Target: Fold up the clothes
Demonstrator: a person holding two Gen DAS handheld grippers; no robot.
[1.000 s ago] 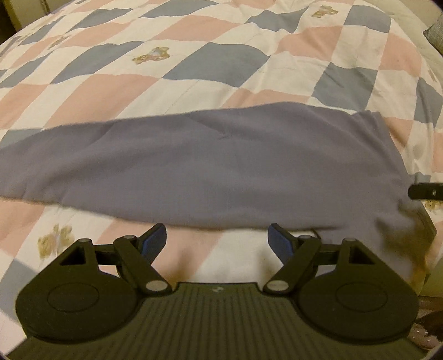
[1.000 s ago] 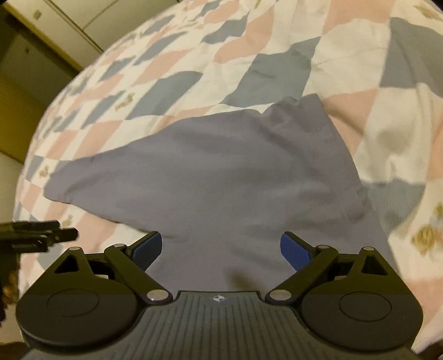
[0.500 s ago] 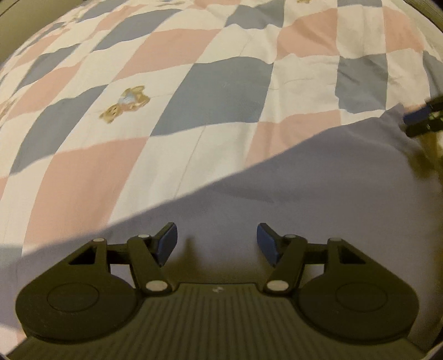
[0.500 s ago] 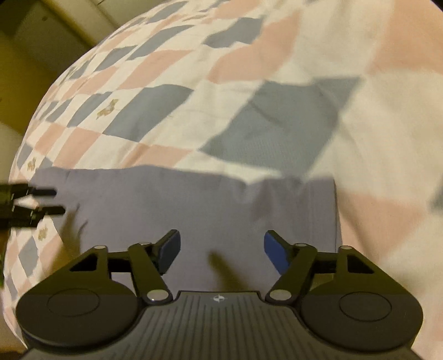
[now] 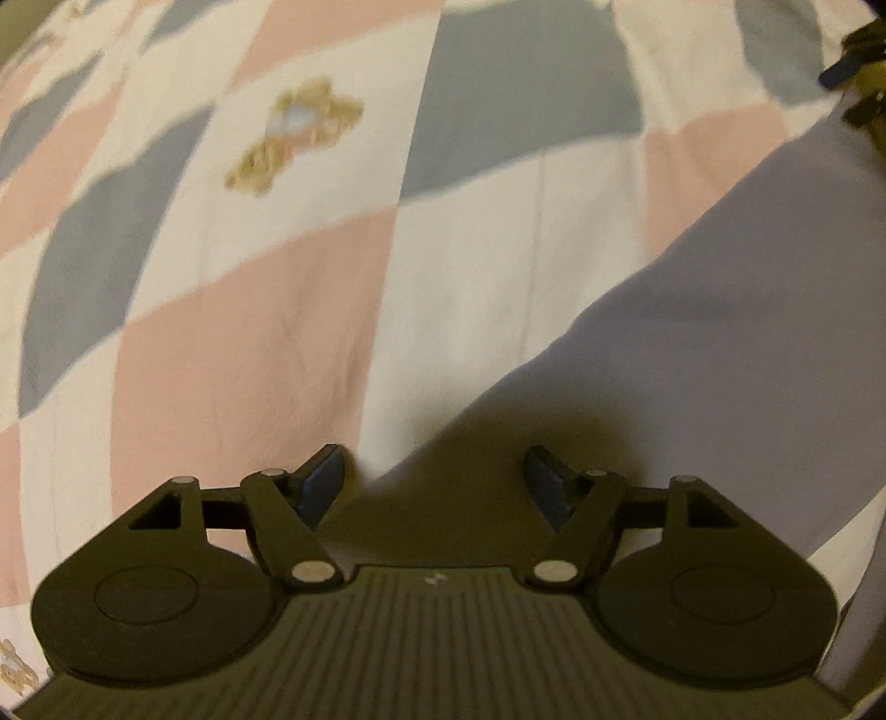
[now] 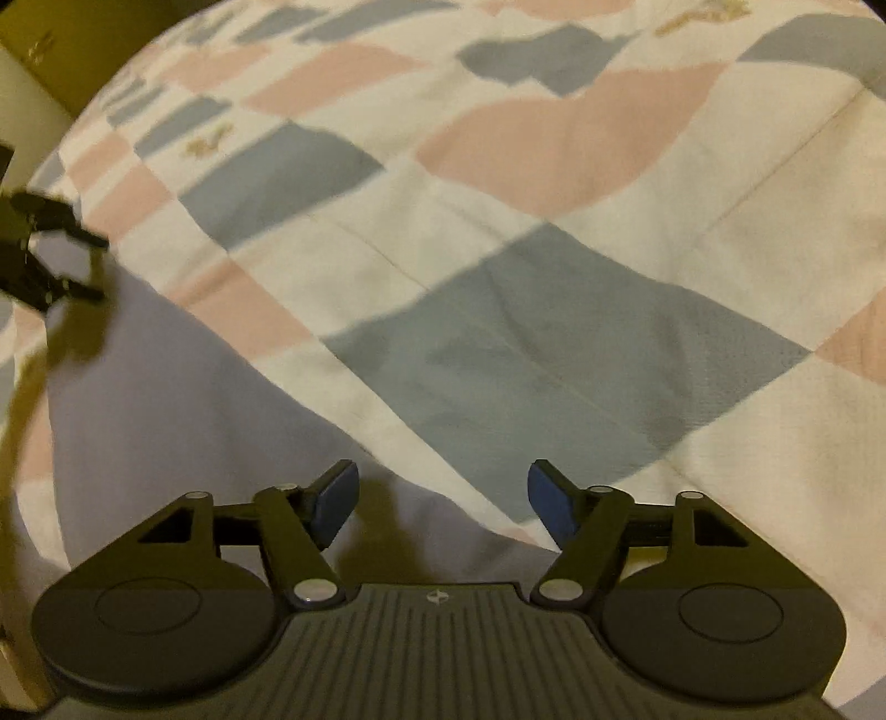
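Observation:
A grey-purple garment (image 5: 736, 332) lies flat on the checked bed cover. In the left wrist view its far edge runs diagonally from lower middle to upper right. My left gripper (image 5: 434, 482) hovers open right over that edge, nothing between its blue pads (image 5: 324, 479). In the right wrist view the same garment (image 6: 183, 399) fills the lower left. My right gripper (image 6: 443, 501) is open over the garment's far edge, empty. The other gripper's tips show at each view's side: the right gripper (image 5: 855, 83) and the left gripper (image 6: 50, 255).
The bed cover (image 5: 266, 310) has pink, grey-blue and white squares with small bear prints (image 5: 293, 133). It spreads beyond the garment in both views, as the bed cover (image 6: 554, 343). Pale cupboard fronts (image 6: 50, 44) stand past the bed's far left corner.
Both grippers have moved forward across the garment, from its near side to its far edge, and dropped closer to the bed. Both stayed open; the garment has not moved.

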